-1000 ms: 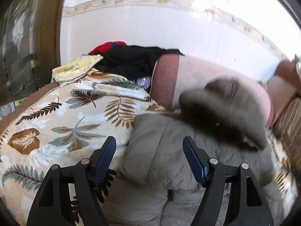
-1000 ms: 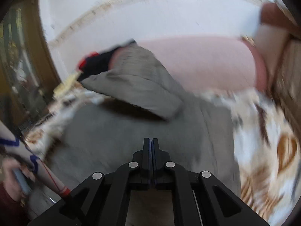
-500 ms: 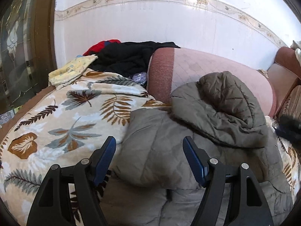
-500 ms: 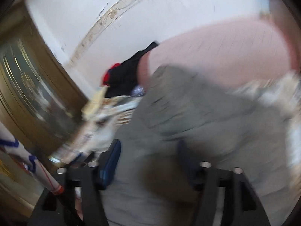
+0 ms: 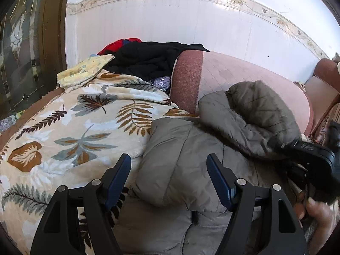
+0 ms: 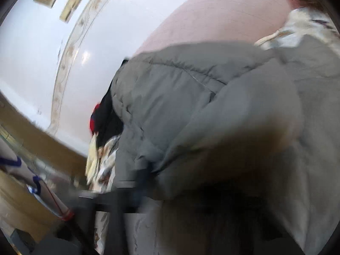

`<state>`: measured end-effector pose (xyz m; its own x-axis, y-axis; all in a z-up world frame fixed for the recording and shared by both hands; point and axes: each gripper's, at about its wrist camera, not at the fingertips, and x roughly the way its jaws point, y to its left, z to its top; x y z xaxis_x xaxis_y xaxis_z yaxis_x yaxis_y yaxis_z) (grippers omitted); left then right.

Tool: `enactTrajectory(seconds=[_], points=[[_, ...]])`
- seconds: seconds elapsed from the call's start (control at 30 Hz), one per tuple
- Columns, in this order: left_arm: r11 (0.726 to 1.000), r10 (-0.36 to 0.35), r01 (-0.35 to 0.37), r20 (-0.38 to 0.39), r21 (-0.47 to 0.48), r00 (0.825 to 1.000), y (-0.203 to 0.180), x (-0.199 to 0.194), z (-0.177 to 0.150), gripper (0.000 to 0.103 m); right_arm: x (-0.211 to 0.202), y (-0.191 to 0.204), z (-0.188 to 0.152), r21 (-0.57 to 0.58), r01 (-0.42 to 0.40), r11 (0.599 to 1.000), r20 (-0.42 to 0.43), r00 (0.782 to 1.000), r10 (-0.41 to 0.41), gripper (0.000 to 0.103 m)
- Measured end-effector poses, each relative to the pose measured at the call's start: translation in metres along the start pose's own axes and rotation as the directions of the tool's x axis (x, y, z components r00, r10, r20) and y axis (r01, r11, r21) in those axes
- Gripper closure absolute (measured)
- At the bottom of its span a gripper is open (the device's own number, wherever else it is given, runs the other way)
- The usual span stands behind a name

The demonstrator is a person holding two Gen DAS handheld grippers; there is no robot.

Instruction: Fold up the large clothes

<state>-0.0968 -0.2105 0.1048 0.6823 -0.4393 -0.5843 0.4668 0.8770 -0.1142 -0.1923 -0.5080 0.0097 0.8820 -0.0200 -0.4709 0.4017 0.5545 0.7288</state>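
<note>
A grey-green quilted jacket (image 5: pixel 180 148) lies on the sofa, its upper part (image 5: pixel 255 114) folded back over the body. My left gripper (image 5: pixel 169 161) hovers open just above the jacket's near left part, with nothing pressed between its blue pads (image 5: pixel 119 174). My right gripper (image 5: pixel 276 145) comes in from the right, its tip buried in the edge of the folded part; its jaws are closing on that fabric. In the blurred right wrist view the jacket (image 6: pixel 191 97) drapes over the fingers and hides them. A hand (image 5: pixel 314 210) holds the right gripper.
A leaf-patterned blanket (image 5: pixel 74 131) covers the seat to the left. Behind it are the pink sofa back (image 5: pixel 233 72), a pile of black and red clothes (image 5: pixel 148 59) and a yellow cloth (image 5: pixel 85 70). A wooden door with glass (image 5: pixel 21 53) stands far left.
The jacket's upper part swung over and settled on the body. My right gripper opened, rolled, dropped to the jacket's right edge and shut. My left gripper stayed put.
</note>
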Motion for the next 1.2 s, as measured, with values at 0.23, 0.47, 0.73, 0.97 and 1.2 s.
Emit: enactTrajectory(seconds=[0.23, 0.47, 0.73, 0.97, 1.2], points=[[0.997, -0.072, 0.072, 0.018, -0.012, 0.997, -0.006, -0.006, 0.005, 0.03, -0.079, 0.007, -0.015, -0.149, -0.036, 0.988, 0.002, 0.999, 0.037, 0.094], [0.968, -0.245, 0.247, -0.05, 0.034, 0.968, -0.061, 0.005, -0.002, 0.03, -0.08, -0.039, -0.043, -0.203, 0.108, 0.973, -0.061, 0.991, -0.123, 0.094], [0.947, -0.105, 0.169, -0.236, 0.274, 0.966, -0.128, 0.065, -0.04, 0.029, -0.078, -0.041, -0.037, -0.242, 0.131, 0.961, -0.079, 0.985, -0.154, 0.071], [0.947, -0.116, 0.177, -0.227, 0.269, 0.967, -0.122, 0.065, -0.04, 0.029, -0.136, -0.013, -0.023, -0.27, 0.339, 0.901, 0.199, 0.935, -0.293, 0.071], [0.946, -0.112, 0.17, -0.215, 0.275, 0.97, -0.118, 0.063, -0.042, 0.028, -0.11, -0.027, -0.01, -0.48, 0.265, 0.836, 0.183, 0.963, -0.2, 0.071]])
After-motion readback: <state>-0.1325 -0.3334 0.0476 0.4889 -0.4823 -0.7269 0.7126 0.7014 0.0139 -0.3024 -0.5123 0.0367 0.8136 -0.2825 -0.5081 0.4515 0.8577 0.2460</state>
